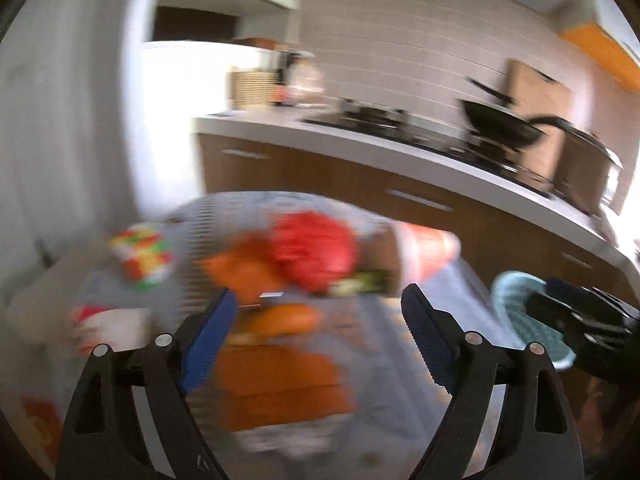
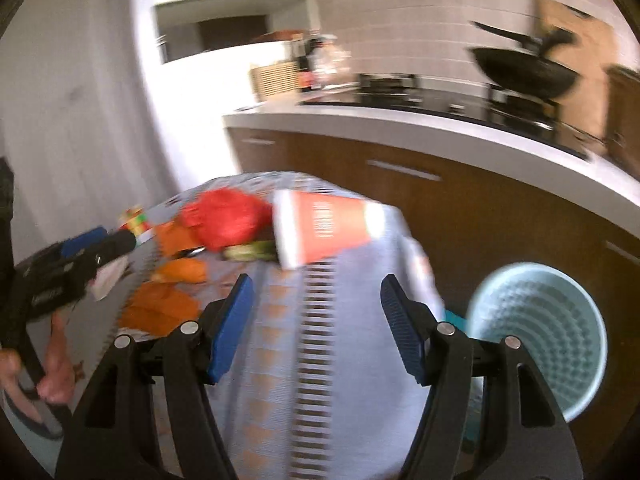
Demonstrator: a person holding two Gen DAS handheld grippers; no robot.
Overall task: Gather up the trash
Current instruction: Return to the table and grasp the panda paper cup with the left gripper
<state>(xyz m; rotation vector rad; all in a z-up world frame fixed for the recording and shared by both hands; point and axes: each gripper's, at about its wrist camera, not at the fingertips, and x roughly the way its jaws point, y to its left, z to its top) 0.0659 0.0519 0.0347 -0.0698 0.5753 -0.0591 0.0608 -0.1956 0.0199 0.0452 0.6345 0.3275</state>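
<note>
Trash, namely a crumpled red wrapper [image 2: 224, 220], a red-and-white paper cup [image 2: 326, 229] and orange peels [image 2: 160, 308], lies mid-frame on the patterned tablecloth [image 2: 288, 360]. Your left gripper [image 1: 316, 336] and right gripper [image 2: 316, 326] both gape empty. Nothing shows in the pale blue plastic basket [image 2: 536, 332] at lower right, so everything is left.

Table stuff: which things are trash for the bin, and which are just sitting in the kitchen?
For the job:
- red crumpled wrapper
- orange-and-white paper cup, lying on its side
- orange scraps
- colourful packet
- pale blue bin beside the table

Just lying about:
- black wok on the stove
- cutting board against the wall
- patterned tablecloth
</note>
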